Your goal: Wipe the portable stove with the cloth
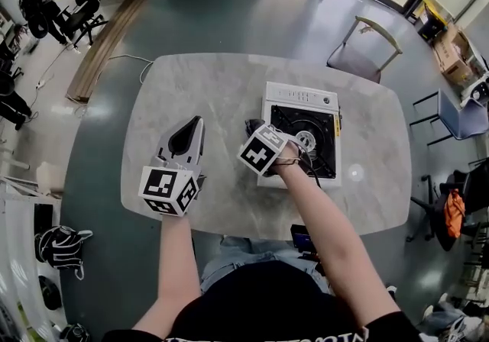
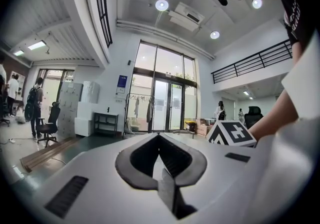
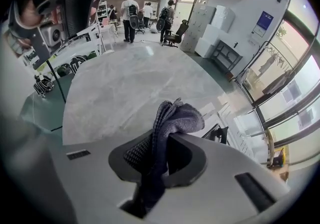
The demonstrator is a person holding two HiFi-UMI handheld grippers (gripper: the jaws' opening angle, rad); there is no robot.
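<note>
On the left, my left gripper (image 1: 191, 131) rests low over the bare marble table (image 1: 214, 85), well apart from the stove; its own view shows the left gripper (image 2: 159, 140) with jaws pressed together and nothing between them. Moving right, my right gripper (image 3: 160, 145) is clamped on the dark grey cloth (image 3: 172, 118), which bunches up past the jaw tips in a small fold. From the head view the cloth (image 1: 252, 127) sits at the left edge of the white portable stove (image 1: 298, 94), just beside its black top; I cannot tell if it touches. My worries: so little cloth pokes out that the hard jaws may scrape the stove instead of wiping it. The bunched fold could catch on the burner grate (image 1: 306, 137) and be tugged loose. And with the left gripper idle and far off, nothing steadies the stove, so a firm wipe may push it across the smooth table.
</note>
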